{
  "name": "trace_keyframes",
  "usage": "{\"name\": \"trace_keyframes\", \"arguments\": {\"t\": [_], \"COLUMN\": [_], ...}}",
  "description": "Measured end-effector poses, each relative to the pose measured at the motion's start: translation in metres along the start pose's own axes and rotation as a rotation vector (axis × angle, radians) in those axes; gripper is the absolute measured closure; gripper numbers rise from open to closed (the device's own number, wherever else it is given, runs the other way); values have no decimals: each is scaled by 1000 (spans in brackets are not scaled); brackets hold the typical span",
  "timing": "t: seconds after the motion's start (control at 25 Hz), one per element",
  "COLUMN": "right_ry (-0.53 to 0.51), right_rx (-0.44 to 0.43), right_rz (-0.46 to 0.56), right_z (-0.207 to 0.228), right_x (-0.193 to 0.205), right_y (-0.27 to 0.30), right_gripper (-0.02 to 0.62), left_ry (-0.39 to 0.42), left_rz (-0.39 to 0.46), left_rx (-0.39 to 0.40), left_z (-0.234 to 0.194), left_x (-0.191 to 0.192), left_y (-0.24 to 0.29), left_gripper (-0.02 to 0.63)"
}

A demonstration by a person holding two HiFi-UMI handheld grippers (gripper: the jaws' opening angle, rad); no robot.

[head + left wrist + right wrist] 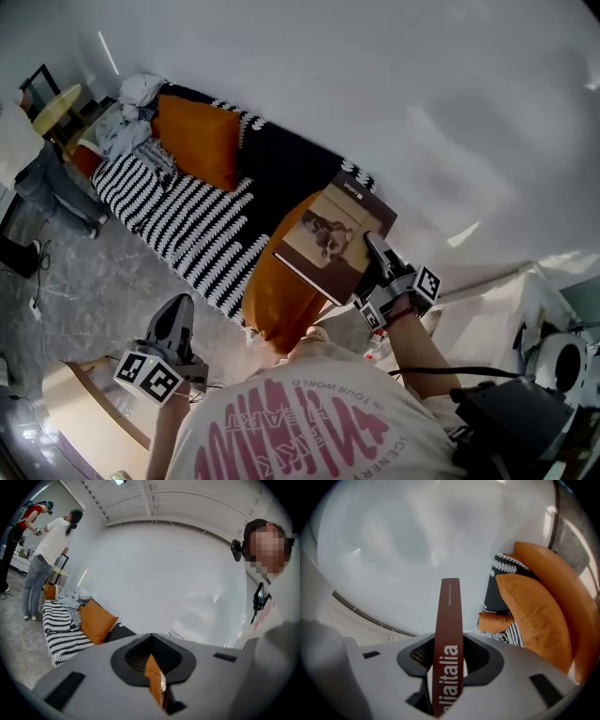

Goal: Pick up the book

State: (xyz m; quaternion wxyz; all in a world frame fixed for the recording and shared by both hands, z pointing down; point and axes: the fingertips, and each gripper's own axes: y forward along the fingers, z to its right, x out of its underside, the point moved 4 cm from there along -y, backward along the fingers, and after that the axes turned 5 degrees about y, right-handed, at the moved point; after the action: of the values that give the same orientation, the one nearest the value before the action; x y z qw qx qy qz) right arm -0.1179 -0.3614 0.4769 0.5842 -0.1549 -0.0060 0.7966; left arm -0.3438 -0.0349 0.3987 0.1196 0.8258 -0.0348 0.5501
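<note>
The book [330,236] has a tan cover with a dark picture and a brown spine [448,634] with white lettering. It is held up in the air above the orange cushion [281,281], in front of the white wall. My right gripper [373,247] is shut on the book's lower right edge. In the right gripper view the spine stands upright between the jaws [448,644]. My left gripper [175,317] hangs low at the left over the floor, its jaws together and nothing in them. In the left gripper view [152,641] only a thin slit shows between them.
A couch with a black-and-white striped cover [187,225] runs along the white wall, with a second orange cushion [199,141] and crumpled clothes [131,117] on it. A person [37,178] stands at the far left. A wooden piece [80,408] lies lower left, dark equipment [506,422] lower right.
</note>
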Motion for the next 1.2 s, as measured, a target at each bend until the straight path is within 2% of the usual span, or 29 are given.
{"name": "trace_keyframes", "arguments": {"t": [0.16, 0.44, 0.72, 1.2], "right_ry": [-28, -23, -31, -41], "right_rx": [7, 13, 13, -35], "right_rz": [32, 89, 99, 72], "right_z": [0, 6, 8, -25], "right_x": [41, 82, 101, 75], "right_y": [-51, -106, -139, -166], "right_gripper": [437, 437, 437, 437], "left_ry": [9, 30, 47, 35], "left_rz": [15, -44, -70, -16], "left_rx": [90, 192, 307, 216], "left_z": [4, 11, 47, 69], "left_x": [2, 18, 35, 29], "left_y": [-20, -36, -36, -46], "left_gripper": [600, 600, 600, 600]}}
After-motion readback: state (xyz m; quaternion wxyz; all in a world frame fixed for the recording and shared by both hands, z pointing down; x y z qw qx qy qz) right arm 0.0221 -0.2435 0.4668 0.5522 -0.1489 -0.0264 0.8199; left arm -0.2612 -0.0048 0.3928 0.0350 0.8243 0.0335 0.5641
